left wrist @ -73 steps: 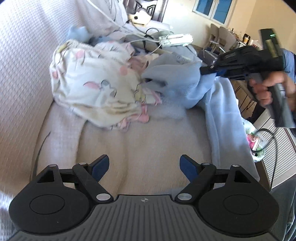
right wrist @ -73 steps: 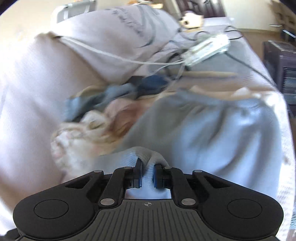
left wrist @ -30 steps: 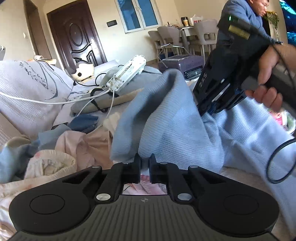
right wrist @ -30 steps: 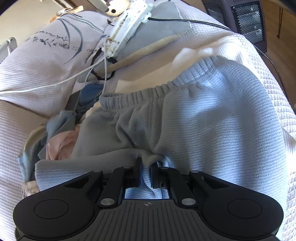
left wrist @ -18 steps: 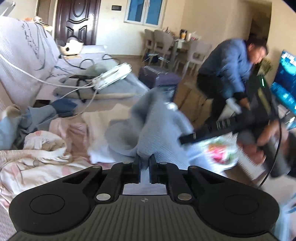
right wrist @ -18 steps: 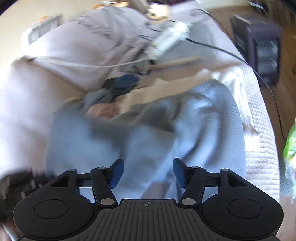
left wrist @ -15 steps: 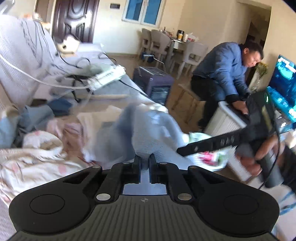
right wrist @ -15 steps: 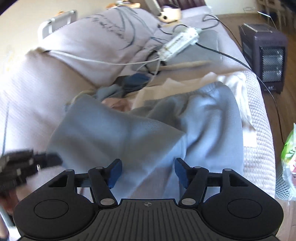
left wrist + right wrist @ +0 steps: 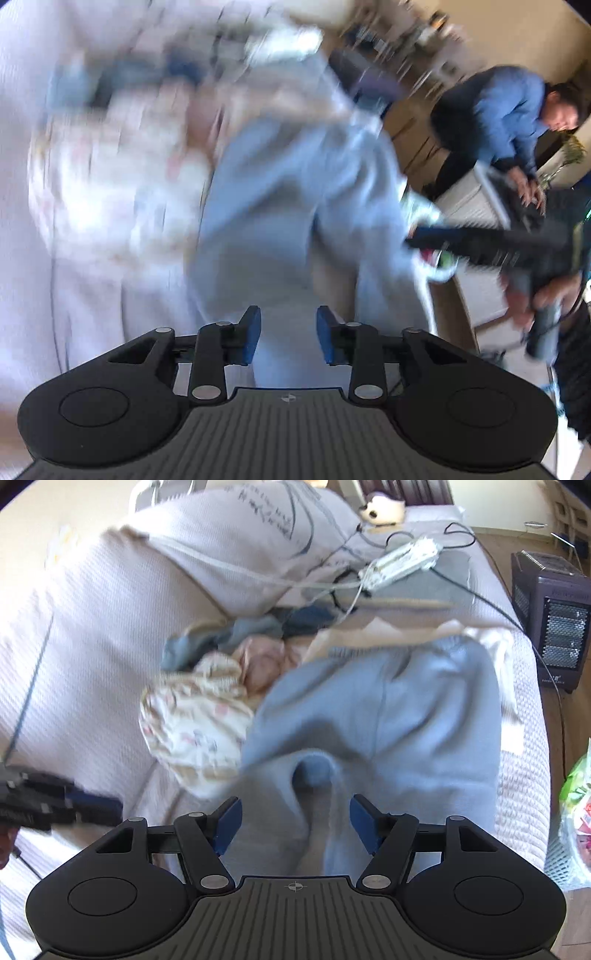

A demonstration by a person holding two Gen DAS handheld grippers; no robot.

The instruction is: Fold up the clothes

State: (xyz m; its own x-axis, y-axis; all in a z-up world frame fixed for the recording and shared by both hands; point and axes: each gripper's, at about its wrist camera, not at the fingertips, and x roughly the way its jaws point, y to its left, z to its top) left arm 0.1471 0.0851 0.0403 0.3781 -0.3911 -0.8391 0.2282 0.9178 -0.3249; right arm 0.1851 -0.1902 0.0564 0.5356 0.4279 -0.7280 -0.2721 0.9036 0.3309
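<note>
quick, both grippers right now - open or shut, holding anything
Left gripper: open, holding nothing; light blue pants lie loose below it.
Right gripper: open, holding nothing.

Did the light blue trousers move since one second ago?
Yes. The trousers were bunched in the right tongs; now they lie spread on the sofa, beside the printed cloth.

left gripper (image 9: 288,339) | black ribbed body, blue pads, silver screws | right gripper (image 9: 295,821) | same
</note>
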